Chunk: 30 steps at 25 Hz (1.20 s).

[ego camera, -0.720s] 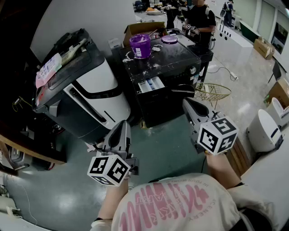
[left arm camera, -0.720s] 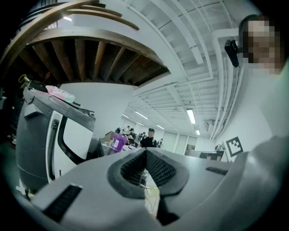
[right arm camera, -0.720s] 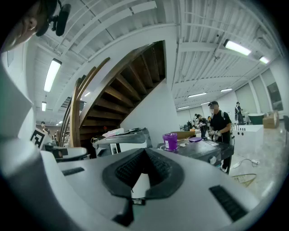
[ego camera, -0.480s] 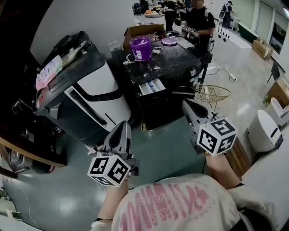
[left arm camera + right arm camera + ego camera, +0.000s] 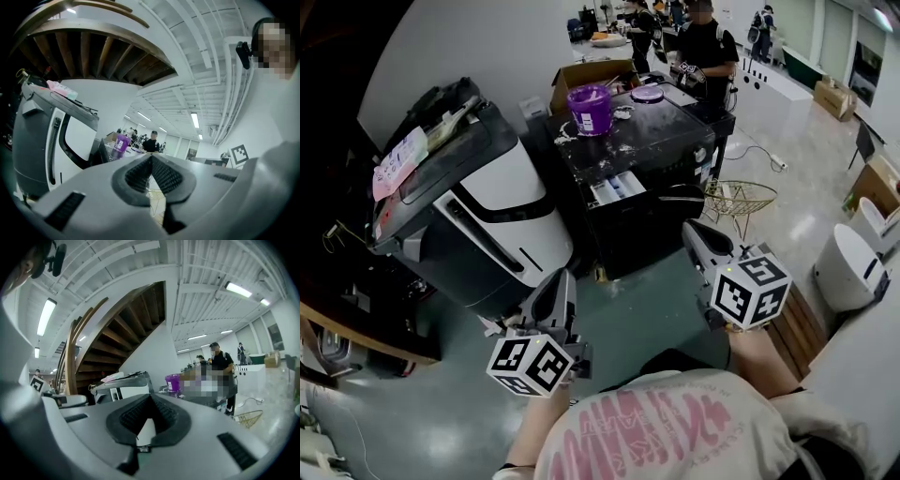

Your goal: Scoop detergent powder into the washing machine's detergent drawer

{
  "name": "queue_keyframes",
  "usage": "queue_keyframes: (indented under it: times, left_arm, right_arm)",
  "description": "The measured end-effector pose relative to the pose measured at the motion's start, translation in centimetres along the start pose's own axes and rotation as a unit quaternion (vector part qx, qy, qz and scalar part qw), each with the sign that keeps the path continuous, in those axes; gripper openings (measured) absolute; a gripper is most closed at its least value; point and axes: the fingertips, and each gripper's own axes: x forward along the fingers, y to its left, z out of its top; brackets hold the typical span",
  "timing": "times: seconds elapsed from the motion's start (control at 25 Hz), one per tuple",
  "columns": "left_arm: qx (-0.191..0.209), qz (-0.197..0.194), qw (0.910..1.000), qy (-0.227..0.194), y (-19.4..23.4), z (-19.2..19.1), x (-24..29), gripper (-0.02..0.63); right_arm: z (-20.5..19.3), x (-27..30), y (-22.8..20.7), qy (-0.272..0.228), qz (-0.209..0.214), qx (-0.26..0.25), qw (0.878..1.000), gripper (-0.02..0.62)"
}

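My left tongs (image 5: 560, 279): shut, tips together, nothing in them.
My right tongs (image 5: 695, 231): shut too, and empty.
Where I stand: back from the black washing machine (image 5: 647, 141). Both tongs point at it but are well apart from it.
Detergent drawer (image 5: 616, 187): pulled out at the front of the machine. I see white and blue inside, but I cannot tell if any powder is in it.
Purple tub (image 5: 589, 109): on top of the machine with its top off. The purple lid (image 5: 648, 94) lies near it.
White bits (image 5: 581, 141): spilled on the machine top by the tub.
Done: drawer is out, tub is open.
Left to do: all the scooping, I think. I hold no scoop and cannot see one from here.
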Motion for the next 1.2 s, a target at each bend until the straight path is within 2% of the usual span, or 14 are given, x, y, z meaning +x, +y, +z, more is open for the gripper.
queue_keyframes:
  times: [0.12, 0.44, 0.72, 0.88, 1.08, 1.2]
  left_arm:
    - [-0.005, -0.003, 1.0000, 0.004, 0.3, -0.2, 0.6, 0.002]
    - [-0.007, -0.004, 0.9999, 0.009, 1.6, -0.4, 5.1, 0.002]
    - [-0.004, 0.021, 0.9997, -0.006, 3.5, 0.8, 12.4, 0.002]
    - [-0.001, 0.023, 0.9997, -0.010, 3.8, 1.0, 16.3, 0.002]
    - [0.026, 0.039, 0.9989, -0.008, 4.3, 0.7, 19.8, 0.002]
    - [0.021, 0.049, 0.9986, -0.009, 4.8, 0.8, 21.4, 0.002]
  right_arm:
    - [0.3, 0.5, -0.3, -0.007, 0.006, 0.018, 1.000, -0.003]
    - [0.1, 5.1, -3.0, 0.006, 0.020, 0.020, 1.000, -0.002]
    - [2.6, 11.3, -7.8, 0.011, 0.038, 0.007, 0.999, -0.003]
    - [3.8, 14.4, -10.4, 0.016, 0.049, 0.000, 0.999, -0.003]
    - [4.7, 17.2, -13.0, 0.017, 0.059, 0.000, 0.998, -0.003]
    - [4.9, 18.6, -14.2, 0.022, 0.067, 0.004, 0.998, -0.003]
